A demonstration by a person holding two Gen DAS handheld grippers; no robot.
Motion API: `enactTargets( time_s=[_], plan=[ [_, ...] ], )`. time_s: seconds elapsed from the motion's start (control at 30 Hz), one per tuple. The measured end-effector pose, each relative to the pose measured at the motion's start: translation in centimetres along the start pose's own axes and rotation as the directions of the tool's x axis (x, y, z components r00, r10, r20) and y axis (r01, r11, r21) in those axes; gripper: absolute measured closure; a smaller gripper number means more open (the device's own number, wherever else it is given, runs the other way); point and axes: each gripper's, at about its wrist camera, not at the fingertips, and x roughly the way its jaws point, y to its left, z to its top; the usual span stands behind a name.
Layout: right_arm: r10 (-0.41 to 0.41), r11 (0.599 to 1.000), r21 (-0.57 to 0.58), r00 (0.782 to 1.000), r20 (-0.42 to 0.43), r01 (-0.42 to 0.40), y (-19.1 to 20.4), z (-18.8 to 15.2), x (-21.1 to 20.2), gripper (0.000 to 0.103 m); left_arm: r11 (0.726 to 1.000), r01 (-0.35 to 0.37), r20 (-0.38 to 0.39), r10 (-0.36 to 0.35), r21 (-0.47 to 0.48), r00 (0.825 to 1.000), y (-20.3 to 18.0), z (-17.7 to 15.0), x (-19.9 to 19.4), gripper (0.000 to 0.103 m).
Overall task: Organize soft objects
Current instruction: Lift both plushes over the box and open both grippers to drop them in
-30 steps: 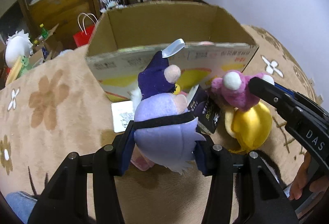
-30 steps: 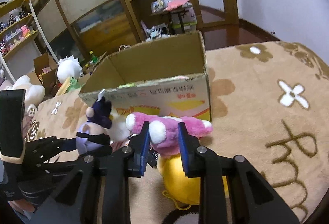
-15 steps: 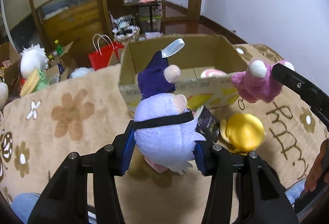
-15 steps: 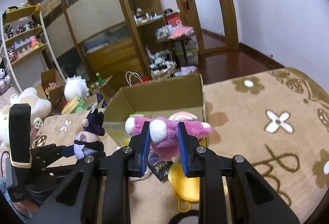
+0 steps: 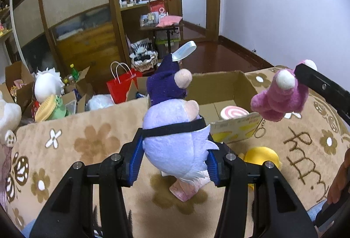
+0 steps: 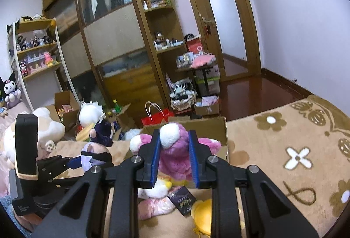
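Grippers aloft near box (image 5: 227, 78): left gripper (image 5: 174, 162) pinching purple plush (image 5: 175, 141), right gripper (image 6: 175, 160) pinching pink plush (image 6: 175, 157); soft bodies may slip out, dropping short onto blanket (image 5: 87, 141)

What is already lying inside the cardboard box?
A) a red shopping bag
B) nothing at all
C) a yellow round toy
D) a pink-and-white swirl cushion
D: in the left wrist view a pink-and-white swirl cushion lies on the floor of the cardboard box, while the yellow toy sits outside on the blanket.
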Motion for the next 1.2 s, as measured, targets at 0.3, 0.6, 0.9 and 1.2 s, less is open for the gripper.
enactTargets(
  time_s=[0.3, 0.6, 0.9, 1.2],
  plan=[
    [0.025, 1.0, -0.015, 0.999, 0.035, -0.024, -0.1, 2.0, 2.2, 0.078, 0.999, -0.027, 0.052, 0.025, 0.027, 0.998, -0.4, 3.4, 1.9, 0.054],
    [0.018, 0.999, -0.036, 1.0, -0.006, -0.018, -1.0, 2.0, 5.9, 0.078, 0.998, -0.033, 0.059, 0.03, 0.058, 0.998, -0.5, 5.6, 5.4, 0.054],
    [0.012, 0.999, -0.049, 0.999, -0.05, -0.015, -1.8, 1.2, 9.4, 0.078, 0.995, -0.048, 0.025, 0.046, 0.09, 0.999, -1.0, 5.8, 9.2, 0.054],
    [0.022, 1.0, 0.006, 0.99, -0.138, -0.022, -3.6, -1.0, 12.3, 0.078, 0.997, -0.008, -0.027, 0.01, 0.075, 1.0, -0.5, 5.1, 11.9, 0.051]
  ],
)
